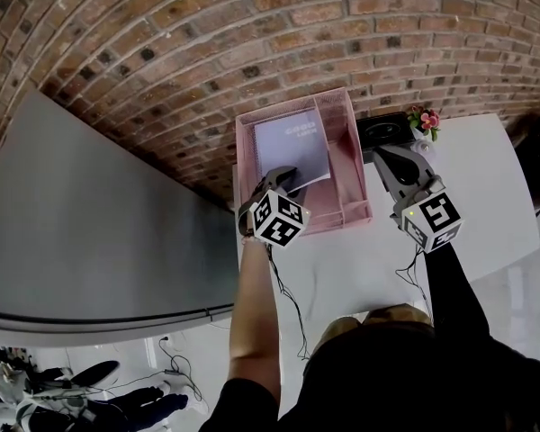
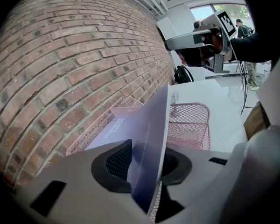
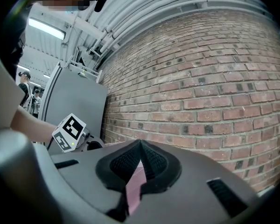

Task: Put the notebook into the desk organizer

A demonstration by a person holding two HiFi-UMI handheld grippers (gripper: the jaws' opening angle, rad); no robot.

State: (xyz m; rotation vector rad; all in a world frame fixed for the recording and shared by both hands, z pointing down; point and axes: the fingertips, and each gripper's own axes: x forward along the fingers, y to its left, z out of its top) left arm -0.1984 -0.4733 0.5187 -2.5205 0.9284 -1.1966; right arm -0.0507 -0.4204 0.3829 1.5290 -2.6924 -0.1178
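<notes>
A pale lilac notebook (image 1: 292, 147) leans in the large rear compartment of the pink mesh desk organizer (image 1: 351, 151) on the white table. My left gripper (image 1: 283, 180) is at the notebook's near lower corner. In the left gripper view the notebook (image 2: 144, 139) stands edge-on between the two pads, which sit wider apart than its thickness, so the gripper is open. The organizer's mesh wall (image 2: 191, 120) shows behind it. My right gripper (image 1: 387, 156) hovers beside the organizer's right side; in its own view the right gripper (image 3: 140, 146) is shut with nothing in it.
A brick wall runs behind the table. A small pot of pink flowers (image 1: 426, 120) and a black object (image 1: 387, 129) stand right of the organizer. A tall grey cabinet (image 1: 90, 223) fills the left. The white tabletop (image 1: 477, 205) extends right; cables hang off its front.
</notes>
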